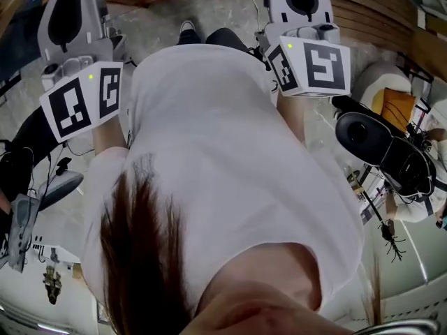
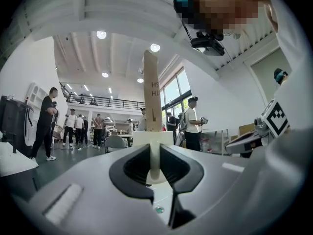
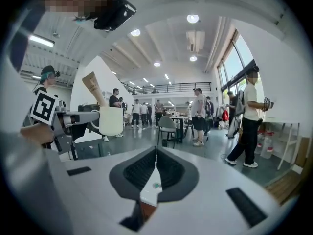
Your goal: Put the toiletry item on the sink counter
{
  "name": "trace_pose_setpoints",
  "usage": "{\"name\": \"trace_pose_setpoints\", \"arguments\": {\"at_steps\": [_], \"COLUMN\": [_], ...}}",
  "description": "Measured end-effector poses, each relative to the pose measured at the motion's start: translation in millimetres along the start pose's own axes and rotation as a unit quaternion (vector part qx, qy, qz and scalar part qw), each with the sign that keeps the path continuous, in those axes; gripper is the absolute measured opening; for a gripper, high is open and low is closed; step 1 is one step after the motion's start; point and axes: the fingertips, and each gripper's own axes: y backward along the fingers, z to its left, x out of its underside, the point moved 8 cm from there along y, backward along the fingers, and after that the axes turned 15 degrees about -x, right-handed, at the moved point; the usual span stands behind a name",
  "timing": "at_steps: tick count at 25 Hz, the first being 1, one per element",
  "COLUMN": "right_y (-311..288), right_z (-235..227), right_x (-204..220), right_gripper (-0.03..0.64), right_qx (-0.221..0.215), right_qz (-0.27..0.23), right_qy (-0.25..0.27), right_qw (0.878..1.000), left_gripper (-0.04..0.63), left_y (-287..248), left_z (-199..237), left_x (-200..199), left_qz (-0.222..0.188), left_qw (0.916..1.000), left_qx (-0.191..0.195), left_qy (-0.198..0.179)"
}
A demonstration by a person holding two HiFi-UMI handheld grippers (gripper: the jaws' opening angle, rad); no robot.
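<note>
Mug (image 3: 111, 120) with a tan tube (image 3: 94, 88) hangs clamped in the left gripper (image 2: 154, 156); right gripper (image 3: 155, 165) jaws meet on nothing

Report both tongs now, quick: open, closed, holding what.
Left tongs: closed on the handle of the white mug with a tall beige squeeze tube standing in it.
Right tongs: closed, nothing between them.

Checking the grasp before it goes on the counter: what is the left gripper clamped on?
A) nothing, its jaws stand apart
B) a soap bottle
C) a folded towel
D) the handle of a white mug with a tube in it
D: the left gripper pinches the handle of the white mug, with a beige tube standing in it.
</note>
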Motion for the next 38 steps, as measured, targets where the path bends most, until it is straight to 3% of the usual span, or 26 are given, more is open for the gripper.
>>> {"name": "trace_pose_setpoints", "arguments": {"at_steps": [11, 19, 25, 29, 34, 38], "right_y": [0.4, -33.7, -60.7, -71.5, -83.0, -89.9], "right_z": [-0.4, -45.9, -106.5, -122.7, -153.1, -169.0], "right_x": [-9.7, 6.1, 7.2, 10.2, -13.7, -1.7], "right_gripper": [0.011, 0.011, 0.011, 0.011, 0.011, 0.011], "right_qx": [0.006, -0.010, -0.023, -0.040, -0.058, -0.076], "right_qz": [0.008, 0.016, 0.019, 0.019, 0.014, 0.017], "right_qy": [-0.014, -0.024, -0.026, -0.016, -0.011, -0.002], "right_qw": [1.000, 1.000, 0.999, 0.999, 0.998, 0.997], "left_gripper": [0.046, 0.046, 0.047, 0.046, 0.046, 0.046], "left_y": [-2.1, -46.0, -96.4, -101.7, -124.4, -128.8], "left_z": [9.6, 0.3, -17.6, -18.5, -29.8, -43.7], "left_x": [-15.9, 1.3, 7.2, 11.8, -9.5, 4.9], "left_qz": [0.010, 0.019, 0.021, 0.011, 0.005, 0.000], "left_qw": [0.9999, 0.9995, 0.9984, 0.9968, 0.9951, 0.9935], "left_qx": [-0.006, -0.025, -0.051, -0.079, -0.099, -0.114], "left_qy": [-0.003, -0.008, -0.006, 0.001, -0.003, -0.004]}}
